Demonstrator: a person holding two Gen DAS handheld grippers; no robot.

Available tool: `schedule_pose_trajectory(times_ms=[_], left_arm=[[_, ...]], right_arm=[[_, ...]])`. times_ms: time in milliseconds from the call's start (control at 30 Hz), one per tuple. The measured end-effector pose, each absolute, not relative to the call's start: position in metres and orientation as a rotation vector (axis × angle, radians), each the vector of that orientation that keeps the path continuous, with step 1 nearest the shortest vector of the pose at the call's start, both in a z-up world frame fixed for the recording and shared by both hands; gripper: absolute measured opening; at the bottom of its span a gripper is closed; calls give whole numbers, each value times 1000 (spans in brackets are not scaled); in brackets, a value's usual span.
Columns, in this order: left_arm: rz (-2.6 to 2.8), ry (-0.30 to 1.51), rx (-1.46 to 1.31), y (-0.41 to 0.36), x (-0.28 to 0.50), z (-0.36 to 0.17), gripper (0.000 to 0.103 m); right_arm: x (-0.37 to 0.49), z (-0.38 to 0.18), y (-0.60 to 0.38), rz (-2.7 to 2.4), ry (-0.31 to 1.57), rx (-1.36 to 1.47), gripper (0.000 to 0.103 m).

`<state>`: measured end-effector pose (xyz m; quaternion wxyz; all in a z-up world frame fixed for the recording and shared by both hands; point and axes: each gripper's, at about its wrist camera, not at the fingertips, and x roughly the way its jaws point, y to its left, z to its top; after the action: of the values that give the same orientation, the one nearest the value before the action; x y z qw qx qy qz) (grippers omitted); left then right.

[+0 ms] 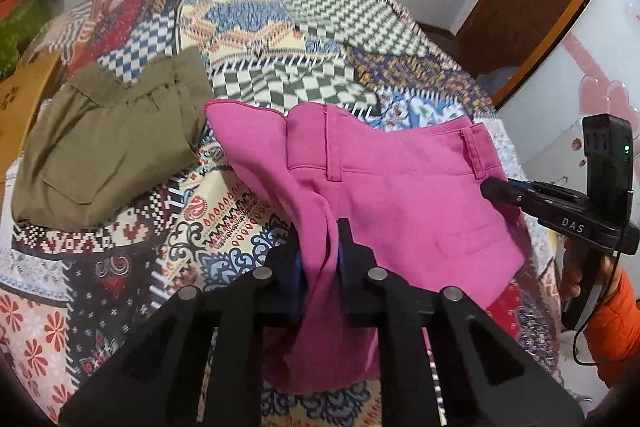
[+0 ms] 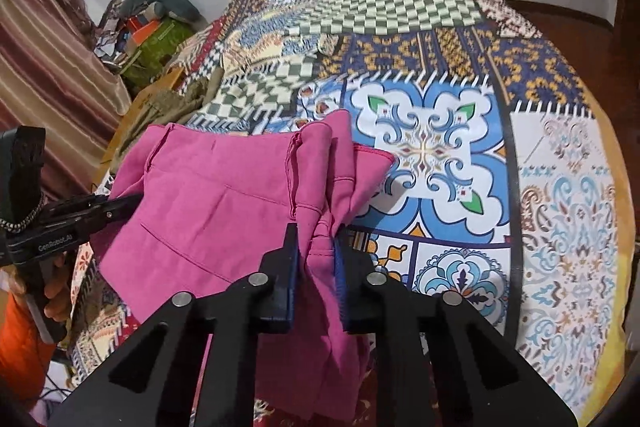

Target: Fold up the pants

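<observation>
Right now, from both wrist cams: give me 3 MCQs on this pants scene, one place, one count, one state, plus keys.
1. Where do the olive pants lie?
A. under the pink pants
B. apart from them, on the patterned cover
C. in the right claw

2. How many pairs of pants show?
A. one
B. two
C. three

3. What is the left claw doing?
A. hanging open
B. shut on nothing
C. shut on the pink pants

Key: B, bare patterned cover shows between them; B, one olive and one pink; C, pink cloth is pinched in the left claw, as in the right claw.
</observation>
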<state>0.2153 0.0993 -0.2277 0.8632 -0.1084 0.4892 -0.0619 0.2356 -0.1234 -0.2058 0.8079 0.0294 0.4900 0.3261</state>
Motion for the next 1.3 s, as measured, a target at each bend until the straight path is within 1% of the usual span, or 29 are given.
schedule_pose_trajectory(times_ms=[400, 867, 1100, 1300], left_arm=[[-71, 876, -193, 113, 167, -162, 12], [61, 719, -180, 179, 104, -86, 12], [112, 679, -142, 210, 88, -62, 12], [154, 681, -127, 239, 88, -62, 12]], right_arm=[[199, -144, -101, 760, 885, -2, 13], [169, -85, -38, 897, 707, -40, 12], [166, -72, 3, 957, 664, -45, 12], [167, -66, 40, 992, 644, -59, 12]])
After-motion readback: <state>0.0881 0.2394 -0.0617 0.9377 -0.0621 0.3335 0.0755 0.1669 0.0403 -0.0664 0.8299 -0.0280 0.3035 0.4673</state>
